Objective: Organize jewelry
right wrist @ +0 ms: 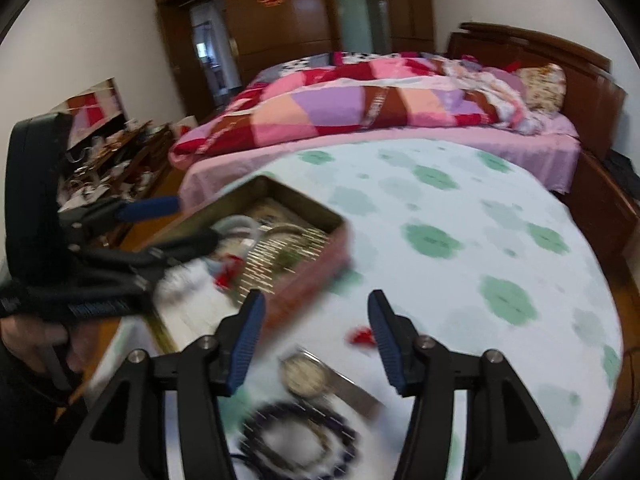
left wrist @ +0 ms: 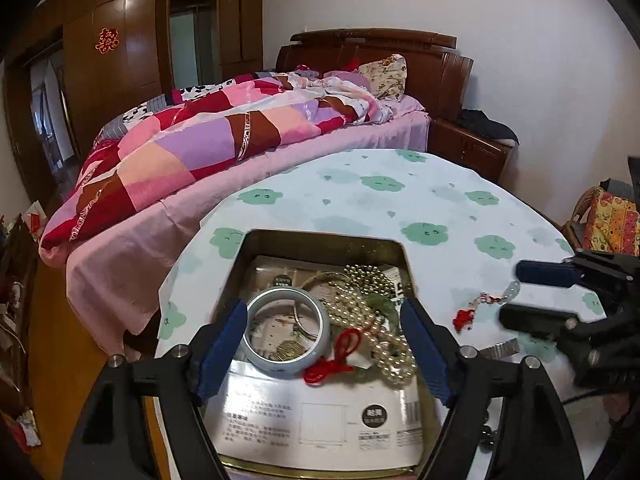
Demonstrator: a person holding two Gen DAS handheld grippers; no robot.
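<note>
An open metal tin [left wrist: 320, 240] sits on the table, lined with printed cards. It holds a pale blue bangle [left wrist: 286, 334], a thin metal bangle, pearl strands [left wrist: 384, 336], gold beads [left wrist: 366, 276] and a red cord [left wrist: 340, 356]. My left gripper [left wrist: 324, 308] hangs open over the tin, its pads apart on either side of the jewelry. My right gripper [right wrist: 316, 304] is open over the cloth beside the tin [right wrist: 312, 280], nothing between its pads. Below it lie a silver watch [right wrist: 306, 374] and a dark bead bracelet [right wrist: 296, 440]. A red tasselled charm [right wrist: 360, 336] lies by its right finger.
The round table [left wrist: 400, 208] wears a white cloth with green clouds. A bed with a patchwork quilt [left wrist: 208, 140] stands close behind it, a wooden nightstand [left wrist: 468, 148] at the back right. A cluttered shelf [right wrist: 112, 160] is at the left. A hand [right wrist: 32, 344] holds the left gripper.
</note>
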